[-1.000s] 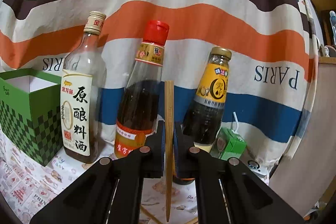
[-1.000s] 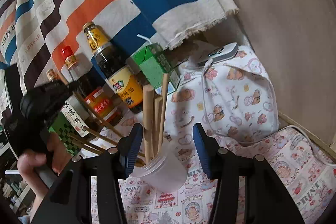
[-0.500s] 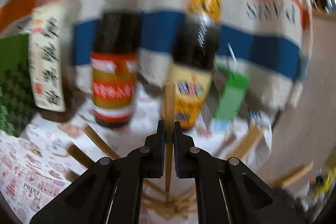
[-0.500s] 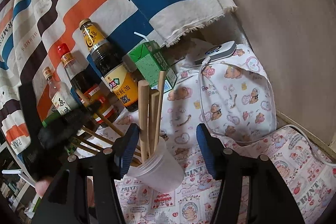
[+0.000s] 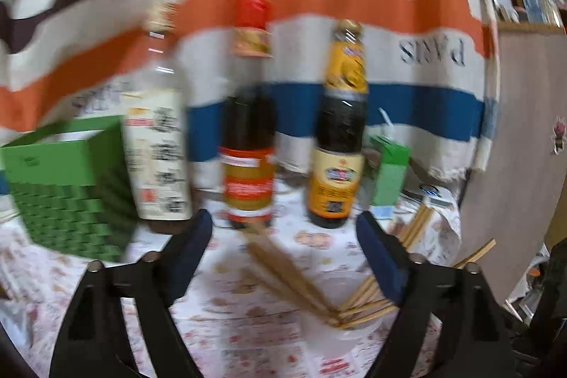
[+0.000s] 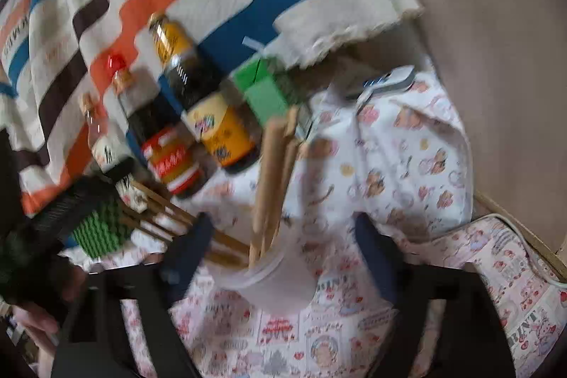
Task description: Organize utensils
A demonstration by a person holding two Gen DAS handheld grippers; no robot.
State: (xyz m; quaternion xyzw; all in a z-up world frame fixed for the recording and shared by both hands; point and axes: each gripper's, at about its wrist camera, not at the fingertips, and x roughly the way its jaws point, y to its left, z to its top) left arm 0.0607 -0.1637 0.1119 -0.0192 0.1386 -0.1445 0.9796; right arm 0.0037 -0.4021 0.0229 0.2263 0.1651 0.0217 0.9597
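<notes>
Chopsticks [image 6: 273, 179] stand bundled in the clear plastic cup [image 6: 280, 282] at lower centre of the right wrist view, long axes near upright and fanned slightly left, more of them splayed out low toward the left gripper [image 5: 283, 247]. The right gripper [image 6: 283, 250] is nearer: cup sits between its jaws, which have just been opening wide, pads clear of the cup as far as the blur lets me judge. Left gripper jaws have also just been opening, nothing between them, cup at lower right of its frame with sauce bottles [image 5: 248, 144] behind.
</notes>
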